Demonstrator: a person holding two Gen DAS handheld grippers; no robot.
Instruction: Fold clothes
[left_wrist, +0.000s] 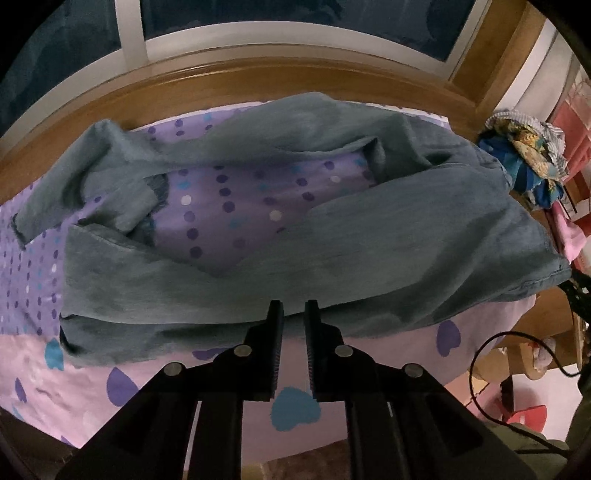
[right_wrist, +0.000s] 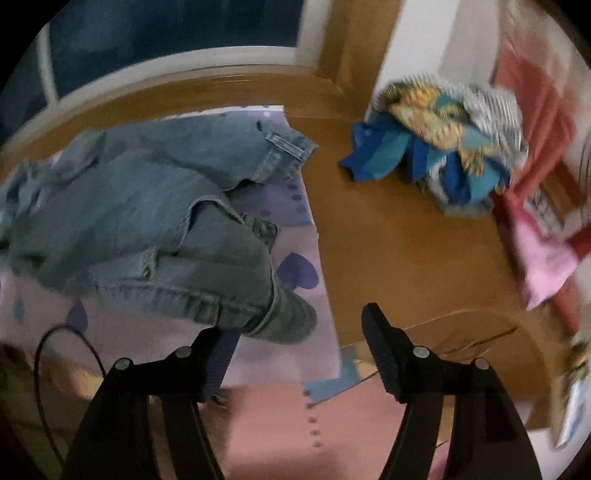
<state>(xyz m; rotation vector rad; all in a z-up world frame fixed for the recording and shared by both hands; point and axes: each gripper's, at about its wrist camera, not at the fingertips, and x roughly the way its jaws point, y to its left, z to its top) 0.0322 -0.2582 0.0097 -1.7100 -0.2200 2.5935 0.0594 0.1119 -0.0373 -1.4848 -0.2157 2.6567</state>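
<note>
A pair of grey-blue jeans (left_wrist: 369, 236) lies crumpled across a purple and pink dotted bed sheet (left_wrist: 229, 195), its legs bent round a bare patch of sheet. My left gripper (left_wrist: 293, 308) is at the jeans' near edge, fingers only a narrow gap apart, with sheet showing between them. In the blurred right wrist view the jeans' waistband end (right_wrist: 221, 295) hangs at the sheet's corner. My right gripper (right_wrist: 291, 321) stands wide open just in front of it, its left finger (right_wrist: 212, 343) right below the denim, holding nothing.
A wooden bed frame (left_wrist: 229, 79) and a window run behind the sheet. A pile of colourful clothes (right_wrist: 443, 147) sits on the wooden surface (right_wrist: 388, 240) to the right, with pink cloth (right_wrist: 543, 258) beyond. A black cable (left_wrist: 480, 369) loops at the right.
</note>
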